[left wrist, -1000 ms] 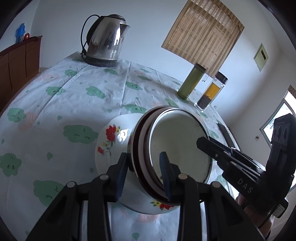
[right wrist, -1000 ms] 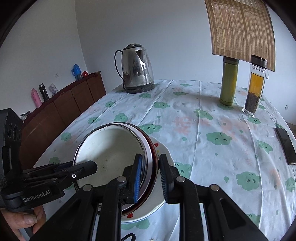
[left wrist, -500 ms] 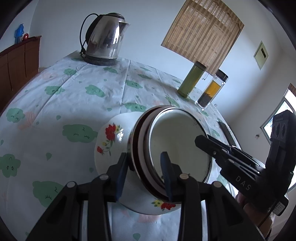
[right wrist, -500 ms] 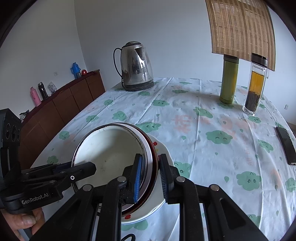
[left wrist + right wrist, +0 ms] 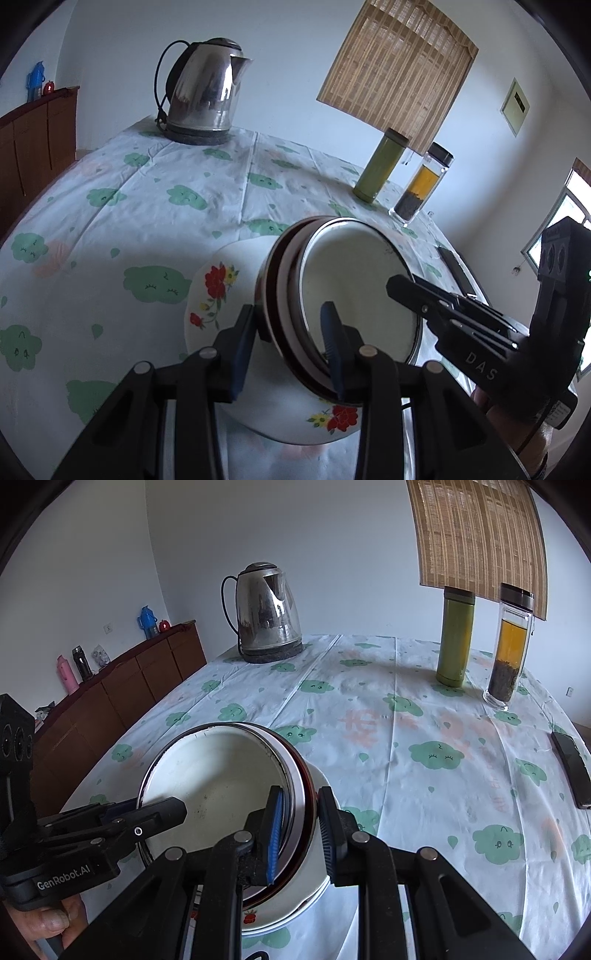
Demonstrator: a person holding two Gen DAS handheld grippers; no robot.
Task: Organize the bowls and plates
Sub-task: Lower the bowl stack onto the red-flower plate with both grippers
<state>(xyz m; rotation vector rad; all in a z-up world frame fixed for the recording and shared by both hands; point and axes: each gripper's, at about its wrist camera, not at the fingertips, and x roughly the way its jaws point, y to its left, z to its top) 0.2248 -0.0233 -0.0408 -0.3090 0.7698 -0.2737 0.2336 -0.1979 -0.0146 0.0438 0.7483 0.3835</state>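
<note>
A stack of nested bowls (image 5: 354, 295), a white one inside brown-rimmed ones, is held tilted over a white plate with red flowers (image 5: 210, 291). My left gripper (image 5: 287, 314) is shut on the stack's near rim, one pad outside and one inside the white bowl. In the right wrist view my right gripper (image 5: 300, 797) is shut on the opposite rim of the bowl stack (image 5: 221, 771), above the flowered plate (image 5: 280, 919). Each gripper shows in the other's view: the right gripper (image 5: 402, 284) and the left gripper (image 5: 162, 812). Whether the stack touches the plate is hidden.
On the cloud-print tablecloth (image 5: 406, 738), a steel kettle (image 5: 267, 613) stands at the back. A green flask (image 5: 456, 638) and a tea bottle (image 5: 509, 646) stand back right, and a dark phone (image 5: 570, 771) lies at the right edge. A wooden sideboard (image 5: 122, 686) runs along the left wall.
</note>
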